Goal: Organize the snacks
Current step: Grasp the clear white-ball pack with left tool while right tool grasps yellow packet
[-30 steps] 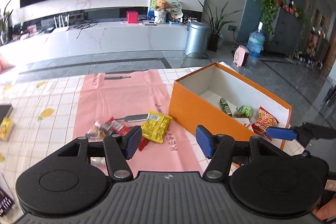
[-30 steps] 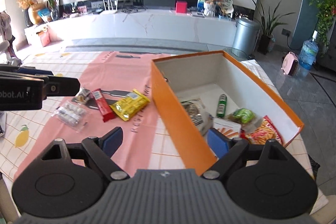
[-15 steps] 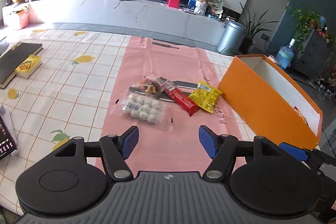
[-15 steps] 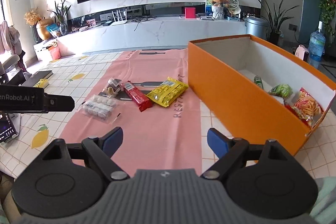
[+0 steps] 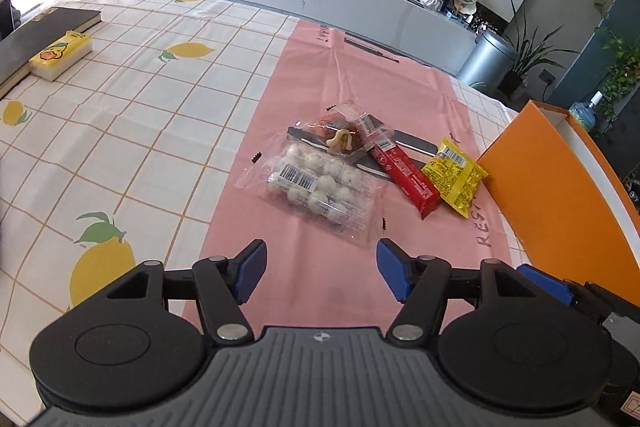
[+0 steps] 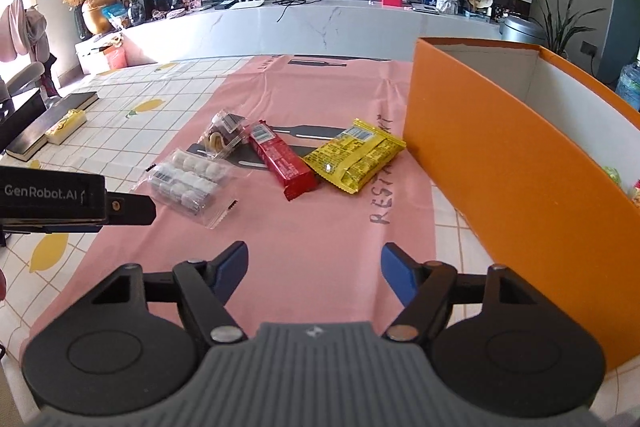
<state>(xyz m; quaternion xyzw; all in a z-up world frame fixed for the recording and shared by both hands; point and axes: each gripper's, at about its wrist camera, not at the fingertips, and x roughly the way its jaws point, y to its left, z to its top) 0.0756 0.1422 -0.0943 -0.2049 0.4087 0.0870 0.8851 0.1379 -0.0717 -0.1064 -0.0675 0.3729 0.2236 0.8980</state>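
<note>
Both the left gripper (image 5: 321, 270) and right gripper (image 6: 313, 271) are hovering with fingers spread wide and empty over the pink mat (image 5: 320, 263), facing the clear bag of white candies (image 5: 316, 187), red bar (image 5: 404, 173) and yellow packet (image 5: 456, 177) lying beside the orange box (image 5: 556, 199).

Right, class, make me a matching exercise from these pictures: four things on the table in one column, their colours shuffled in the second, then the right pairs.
Things:
1. snack bar
2. crinkly packet
3. box
4. bag of round sweets

Colours:
A. orange
B. clear
C. red
D. yellow

Pairs: 1-C, 2-D, 3-A, 4-B
</note>
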